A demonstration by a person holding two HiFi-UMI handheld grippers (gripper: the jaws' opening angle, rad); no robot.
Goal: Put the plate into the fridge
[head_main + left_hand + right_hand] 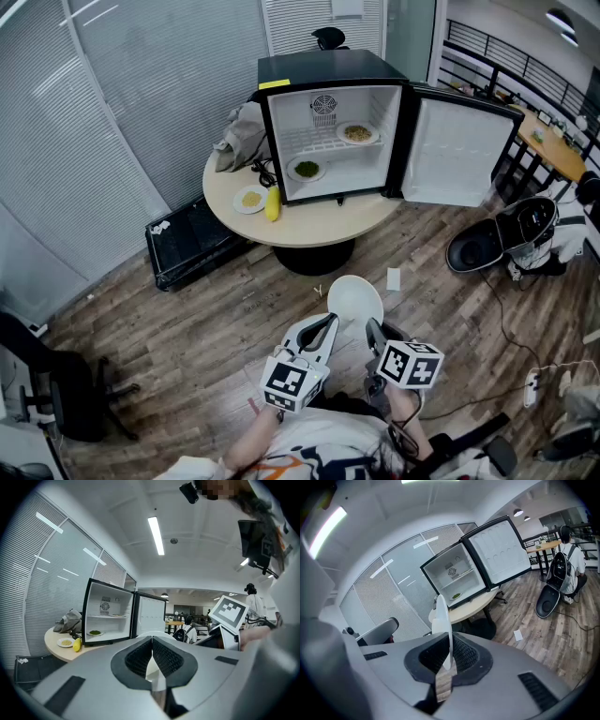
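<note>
A white empty plate [354, 300] is held low over the wood floor, in front of the round table [319, 220]. My left gripper [325, 326] is shut on its near left rim and my right gripper [373, 332] is shut on its near right rim. In the right gripper view the plate [442, 616] stands edge-on between the closed jaws of the right gripper [447, 656]. In the left gripper view, the left gripper [152, 656] has the plate's rim [156, 633] showing just past its jaws. The black mini fridge [328, 127] stands on the table with its door [455, 150] swung open to the right.
Inside the fridge, one plate of food [357, 133] sits on the shelf and a plate of greens [307, 170] on the bottom. On the table lie a small dish [249, 199], a yellow item [272, 203] and a grey cloth [239, 136]. On the floor stand a black crate [192, 239] and a chair [66, 384].
</note>
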